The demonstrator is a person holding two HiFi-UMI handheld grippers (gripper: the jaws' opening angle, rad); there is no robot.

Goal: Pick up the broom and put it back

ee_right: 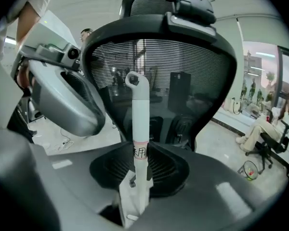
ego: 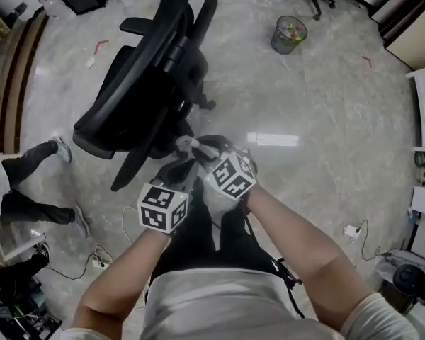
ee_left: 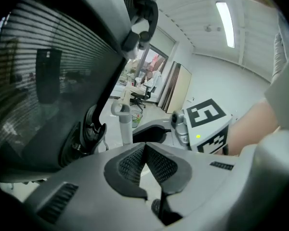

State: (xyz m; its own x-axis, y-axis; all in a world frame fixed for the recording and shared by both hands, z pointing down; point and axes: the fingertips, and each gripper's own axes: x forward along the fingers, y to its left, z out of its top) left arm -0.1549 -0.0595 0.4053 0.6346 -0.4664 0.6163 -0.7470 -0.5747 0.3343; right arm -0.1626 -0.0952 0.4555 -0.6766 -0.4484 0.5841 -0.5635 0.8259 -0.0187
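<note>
We have the right claw (ee_right: 140, 154) clenched on the broom (ee_right: 140, 119) — its pale handle stands straight up between the two ribbed pads (ee_right: 120, 167), which press it from either side. A band with pink edges and dark writing (ee_right: 140, 151) wraps the handle right at the pad tips, and the handle ends ahead of the jaws in a small loop (ee_right: 133, 79).

Just to the left of that claw sits the left claw (ee_left: 145, 150), its pads clenched together at their tips with nothing between them. From it we see the broom handle rising a little left of the pads, and the right claw's marker cube (ee_left: 208, 124) lies ahead to the right, close by.

Beyond both claws, directly ahead of them, stands a black office chair (ee_right: 183, 71) — its mesh back faces the right claw, headrest (ee_right: 188, 4) on top. Farther off, ahead and right of the right claw, a mesh wastebasket (ee_right: 250, 170) stands on the grey marbled floor (ego: 304, 119), and near it sits a person (ee_right: 260, 129). Well to the left of the left claw, another person's dark-trousered legs (ego: 28, 183) stand on the floor.
</note>
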